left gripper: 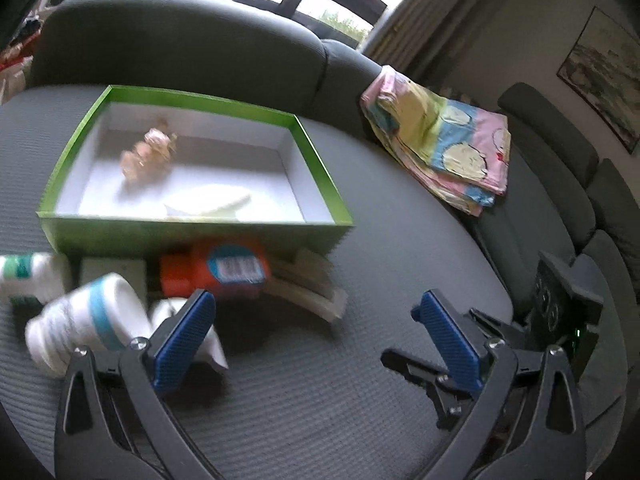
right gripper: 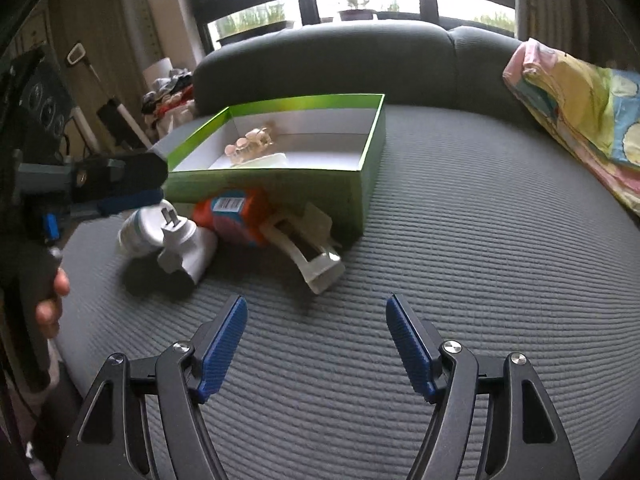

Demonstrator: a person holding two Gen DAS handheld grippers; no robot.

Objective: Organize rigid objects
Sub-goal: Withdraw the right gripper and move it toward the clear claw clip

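A green box [left gripper: 192, 232] [right gripper: 280, 182] stands open on the grey sofa seat; a beige wooden toy [left gripper: 148, 154] [right gripper: 250, 144] and a pale flat piece [left gripper: 212, 202] lie inside. In front of it lie an orange pack [left gripper: 216, 272] [right gripper: 234, 216], a white bottle with a blue band [left gripper: 84, 328] [right gripper: 136, 232], a white plug adapter [right gripper: 184, 248] and a cream plastic holder [left gripper: 308, 288] [right gripper: 308, 248]. My left gripper [left gripper: 316, 320] is open and empty, its left finger beside the bottle. My right gripper [right gripper: 316, 332] is open and empty, short of the holder.
A folded colourful cloth [left gripper: 444, 148] [right gripper: 580, 120] lies on the seat to the right. The sofa backrest [left gripper: 180, 48] rises behind the box. A second white bottle with green print [left gripper: 28, 276] lies at far left. The right gripper's body [left gripper: 560, 312] shows at the left view's right edge.
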